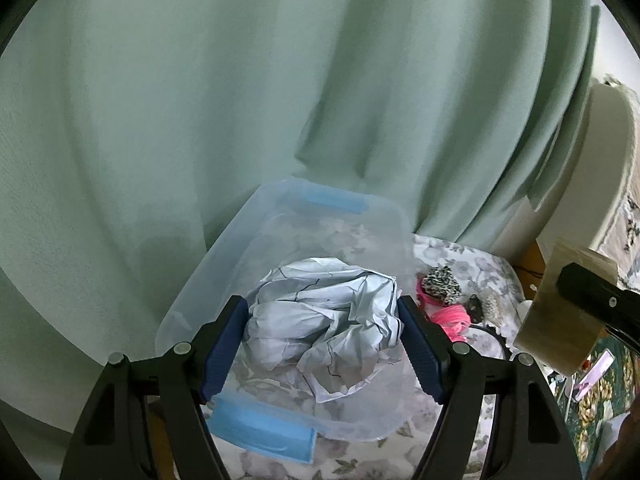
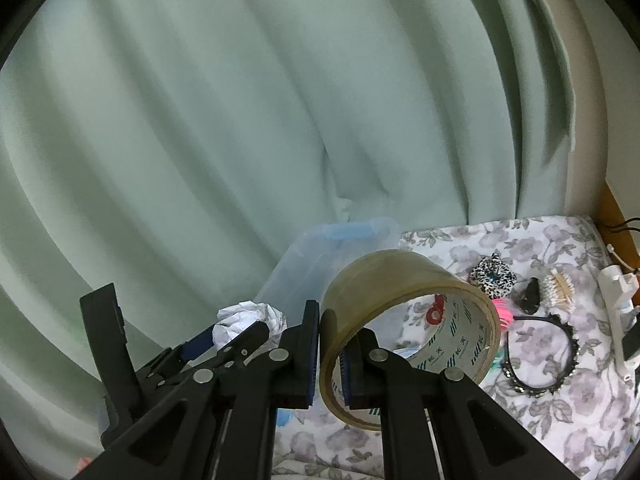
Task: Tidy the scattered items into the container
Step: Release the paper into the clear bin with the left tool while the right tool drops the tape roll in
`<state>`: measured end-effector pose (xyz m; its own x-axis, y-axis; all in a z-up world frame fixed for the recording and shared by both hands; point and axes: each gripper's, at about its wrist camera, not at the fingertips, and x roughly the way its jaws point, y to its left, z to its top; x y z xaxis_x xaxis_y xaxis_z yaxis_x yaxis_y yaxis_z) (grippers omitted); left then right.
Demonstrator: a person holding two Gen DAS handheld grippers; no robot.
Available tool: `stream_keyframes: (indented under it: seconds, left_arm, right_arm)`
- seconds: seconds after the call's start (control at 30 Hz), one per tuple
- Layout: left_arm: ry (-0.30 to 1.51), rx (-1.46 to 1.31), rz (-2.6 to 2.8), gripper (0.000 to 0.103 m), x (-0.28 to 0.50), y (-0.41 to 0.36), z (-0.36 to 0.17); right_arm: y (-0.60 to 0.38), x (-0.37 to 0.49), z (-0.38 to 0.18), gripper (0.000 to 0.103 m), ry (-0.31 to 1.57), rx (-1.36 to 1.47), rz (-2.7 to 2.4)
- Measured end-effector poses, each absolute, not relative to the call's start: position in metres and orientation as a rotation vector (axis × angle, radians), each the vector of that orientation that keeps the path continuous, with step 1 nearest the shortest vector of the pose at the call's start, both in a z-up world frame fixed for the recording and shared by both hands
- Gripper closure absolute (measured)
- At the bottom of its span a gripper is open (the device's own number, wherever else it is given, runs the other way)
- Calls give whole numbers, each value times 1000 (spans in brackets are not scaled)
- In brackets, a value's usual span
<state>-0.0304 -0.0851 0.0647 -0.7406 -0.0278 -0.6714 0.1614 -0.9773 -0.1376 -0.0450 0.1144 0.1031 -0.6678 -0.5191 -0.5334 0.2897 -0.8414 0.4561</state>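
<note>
Holding a crumpled paper between its blue pads, the left gripper hangs over the clear box, which stands on the flowered cloth against the green curtain. The right gripper pinches the wall of a tape roll just right of the box, one pad inside the ring and one outside. Further right of the box, a spotted scrunchie, a pink tie, a headband and a brush lie on the cloth.
</note>
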Motion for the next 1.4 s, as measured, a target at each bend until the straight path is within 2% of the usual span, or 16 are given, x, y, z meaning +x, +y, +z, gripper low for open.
stream_keyframes:
  seconds: [0.7, 1.2, 1.4]
  left_arm:
    - [398, 1184, -2695, 27, -76, -137, 27]
    - [325, 1269, -2635, 25, -94, -135, 10]
    - [382, 1315, -2629, 23, -97, -140, 3]
  right_arm:
    - [52, -119, 72, 93, -401, 1063, -2356]
    - [11, -143, 58, 92, -327, 1117, -2264]
    - [2, -146, 50, 89, -283, 1142, -2241]
